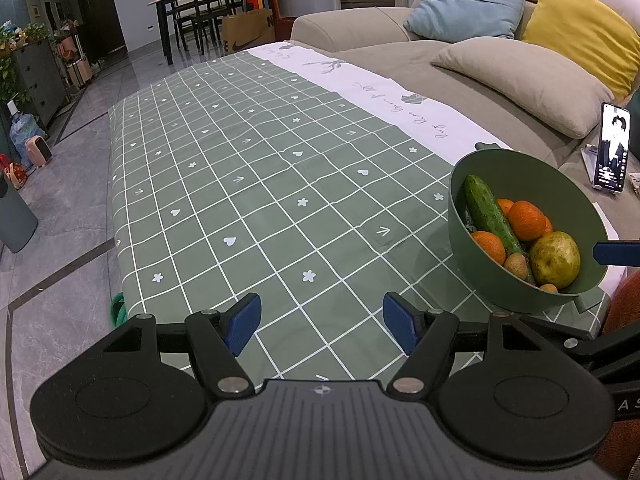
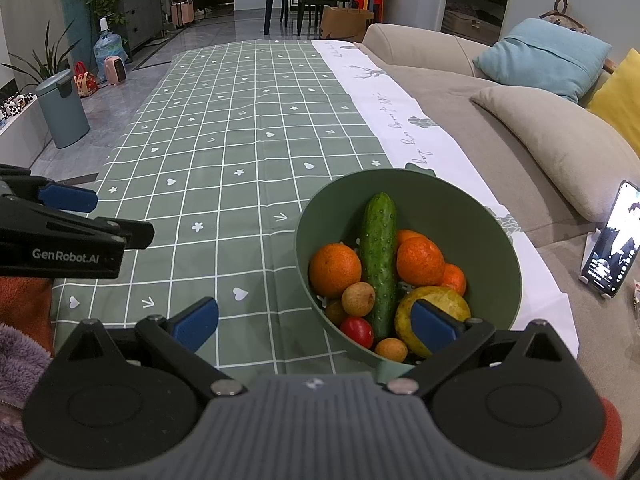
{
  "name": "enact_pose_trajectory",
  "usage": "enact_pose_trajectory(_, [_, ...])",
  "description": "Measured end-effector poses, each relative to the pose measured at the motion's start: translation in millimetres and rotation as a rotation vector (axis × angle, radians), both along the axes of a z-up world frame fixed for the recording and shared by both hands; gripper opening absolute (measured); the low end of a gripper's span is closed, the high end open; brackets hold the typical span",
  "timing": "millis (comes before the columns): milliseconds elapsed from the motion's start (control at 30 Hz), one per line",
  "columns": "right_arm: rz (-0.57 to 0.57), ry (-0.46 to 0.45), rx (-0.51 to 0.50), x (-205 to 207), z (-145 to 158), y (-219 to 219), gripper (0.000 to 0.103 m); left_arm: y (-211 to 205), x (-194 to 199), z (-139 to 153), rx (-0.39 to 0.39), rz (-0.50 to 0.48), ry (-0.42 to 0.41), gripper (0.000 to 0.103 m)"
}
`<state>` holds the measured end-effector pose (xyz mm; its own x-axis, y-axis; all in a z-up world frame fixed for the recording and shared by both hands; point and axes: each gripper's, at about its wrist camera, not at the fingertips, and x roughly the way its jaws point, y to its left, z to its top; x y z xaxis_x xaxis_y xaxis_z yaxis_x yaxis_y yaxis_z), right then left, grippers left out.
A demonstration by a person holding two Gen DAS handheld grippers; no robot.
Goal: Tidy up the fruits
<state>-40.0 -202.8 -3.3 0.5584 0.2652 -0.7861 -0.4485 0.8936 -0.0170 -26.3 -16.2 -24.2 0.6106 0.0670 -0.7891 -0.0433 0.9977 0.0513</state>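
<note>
the fruit all sits heaped in a green bowl (image 2: 408, 200) near the right edge of the worktop (image 2: 240, 140), which is draped in a checked cloth; nothing lies loose on the cloth itself. a cucumber (image 2: 378, 260) leans lengthwise up the bowl's middle, propped on the rounder pieces, with oranges (image 2: 334, 266) on either side, a yellow-green pear-like fruit (image 2: 440, 300) at the near right, small brown longan-like fruits (image 2: 358, 299) and a red tomato (image 2: 357, 330) tucked in the low gaps where small things settle. the right tool (image 2: 316, 322) hangs just above the bowl's near rim, spread wide with nothing between its pads, one pad over the pear-like fruit and the other over bare cloth. the left tool (image 1: 322, 322) is also spread and empty, held over open cloth to the left of the bowl, clear of the other's path. this heap fits two readings: fruit gathered into the bowl as the sorted result, or a mixed load waiting to be laid out on the cloth; the pictures do not settle which. the bowl's curved wall keeps the round pieces from rolling, which likely explains why they stay piled.
</note>
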Motion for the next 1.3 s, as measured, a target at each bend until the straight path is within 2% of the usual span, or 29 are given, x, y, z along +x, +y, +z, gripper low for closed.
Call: enact_pose_trajectory(1300, [-0.001, 0.004, -0.002, -1.2, -2.1, -0.7, 0.098, -2.2, 0.7, 3.1, 0.003, -0.004, -0.007, 0.082])
